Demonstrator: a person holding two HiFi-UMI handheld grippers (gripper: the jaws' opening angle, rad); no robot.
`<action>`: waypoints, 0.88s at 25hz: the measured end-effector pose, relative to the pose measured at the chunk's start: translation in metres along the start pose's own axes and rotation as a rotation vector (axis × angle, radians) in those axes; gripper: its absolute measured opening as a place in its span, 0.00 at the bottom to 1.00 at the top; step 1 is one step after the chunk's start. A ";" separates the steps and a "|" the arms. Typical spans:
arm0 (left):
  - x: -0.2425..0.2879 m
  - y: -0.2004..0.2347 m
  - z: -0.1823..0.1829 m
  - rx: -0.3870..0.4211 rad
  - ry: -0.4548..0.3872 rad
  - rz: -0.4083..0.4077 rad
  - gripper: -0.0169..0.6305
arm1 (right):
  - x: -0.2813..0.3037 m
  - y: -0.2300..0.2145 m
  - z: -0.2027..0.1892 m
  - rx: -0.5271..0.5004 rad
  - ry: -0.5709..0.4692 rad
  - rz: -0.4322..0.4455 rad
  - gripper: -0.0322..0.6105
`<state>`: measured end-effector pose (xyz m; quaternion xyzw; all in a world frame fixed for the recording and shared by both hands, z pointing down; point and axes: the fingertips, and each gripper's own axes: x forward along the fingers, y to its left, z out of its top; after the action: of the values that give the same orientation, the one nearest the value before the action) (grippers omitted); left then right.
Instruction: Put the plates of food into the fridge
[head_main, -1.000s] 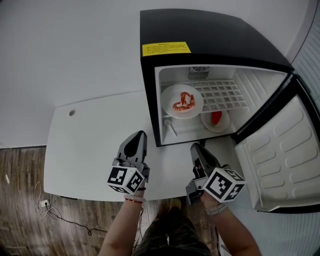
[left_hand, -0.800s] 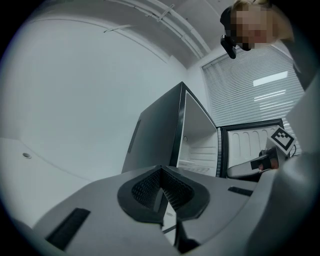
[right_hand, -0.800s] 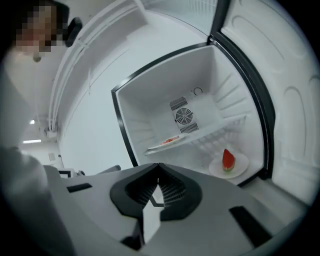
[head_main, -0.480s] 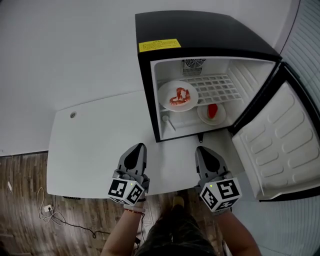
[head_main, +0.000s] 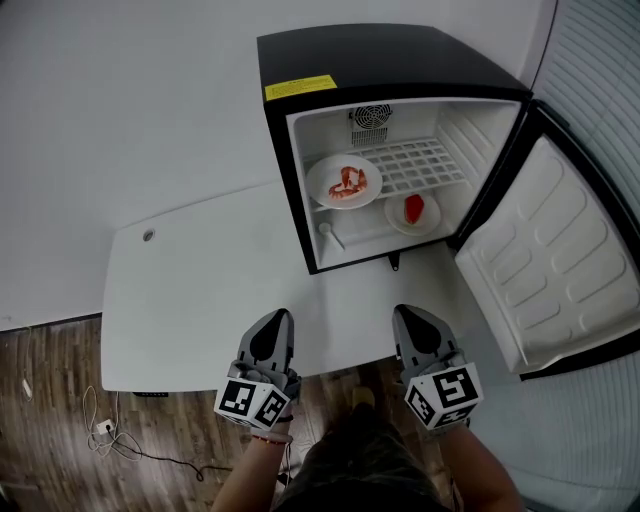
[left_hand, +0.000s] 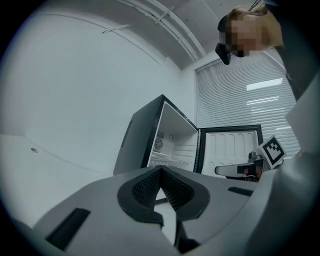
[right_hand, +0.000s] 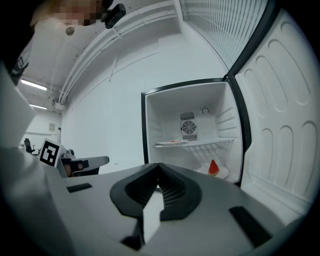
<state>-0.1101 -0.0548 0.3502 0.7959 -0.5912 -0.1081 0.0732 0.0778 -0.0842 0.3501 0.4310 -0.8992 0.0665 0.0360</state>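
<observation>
Holds left gripper (head_main: 278, 316) and right gripper (head_main: 408, 313) over the near edge of the bench (head_main: 190, 290), jaws pressed together and empty, facing the open fridge (head_main: 400, 60), shrimp plate (head_main: 344, 183) on its shelf (head_main: 428, 163), red-wedge plate (head_main: 412, 212) below.

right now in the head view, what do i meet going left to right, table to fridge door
hole in the table → left tool → plate with orange-red food → plate with a red wedge → open fridge door
</observation>
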 end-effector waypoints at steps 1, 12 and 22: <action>-0.004 -0.003 0.000 0.002 -0.001 -0.003 0.04 | -0.005 0.002 -0.001 -0.004 0.000 -0.001 0.06; -0.049 -0.033 -0.001 -0.008 0.004 -0.024 0.04 | -0.055 0.022 -0.012 -0.038 -0.001 0.008 0.06; -0.070 -0.052 0.005 -0.027 -0.009 -0.037 0.04 | -0.085 0.034 -0.006 -0.062 -0.018 -0.001 0.06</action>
<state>-0.0832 0.0272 0.3384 0.8051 -0.5752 -0.1212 0.0794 0.1048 0.0028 0.3423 0.4309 -0.9008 0.0348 0.0413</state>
